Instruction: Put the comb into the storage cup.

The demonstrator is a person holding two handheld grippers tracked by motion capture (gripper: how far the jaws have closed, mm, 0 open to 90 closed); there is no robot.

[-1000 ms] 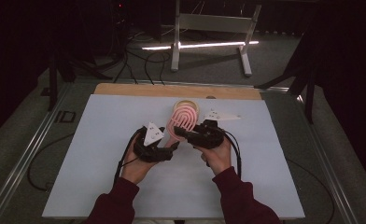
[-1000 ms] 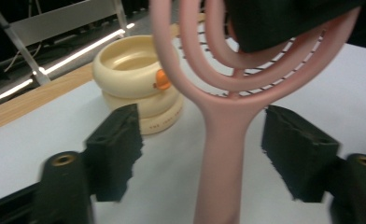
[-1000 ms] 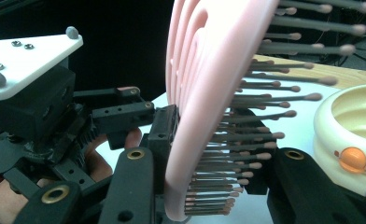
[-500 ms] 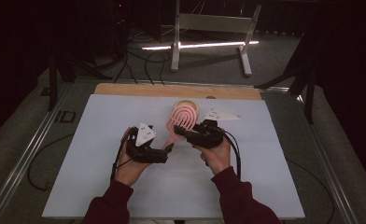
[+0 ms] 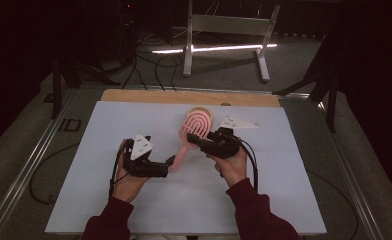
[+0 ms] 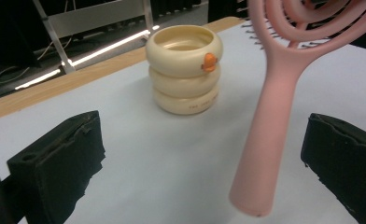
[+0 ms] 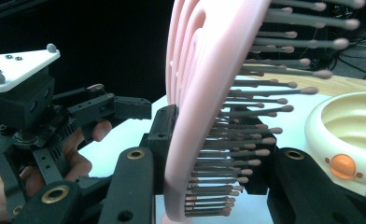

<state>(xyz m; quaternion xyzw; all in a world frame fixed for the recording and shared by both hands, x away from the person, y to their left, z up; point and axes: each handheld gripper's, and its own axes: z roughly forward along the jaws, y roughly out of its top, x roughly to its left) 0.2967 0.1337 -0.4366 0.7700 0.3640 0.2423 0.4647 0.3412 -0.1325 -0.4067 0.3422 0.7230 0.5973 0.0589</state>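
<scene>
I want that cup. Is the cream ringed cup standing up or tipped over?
Standing up: the cream ringed cup sits on its base with its round mouth facing upward.

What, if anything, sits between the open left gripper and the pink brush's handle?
Nothing visible. The left gripper has just been opening, and the pink brush handle hangs bare between its jaws, touching neither pad. The right gripper clamps the brush head. The cream ringed holder stands farther back, clear of the gap.

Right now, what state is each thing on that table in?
Pink hairbrush: lifted off the table, bristles sideways, clamped at the head.
Right hand-held gripper: shut on the hairbrush.
Left hand-held gripper: jaws just opened, handle between them, untouched.
Cream ringed holder: upright, empty as far as visible.
</scene>
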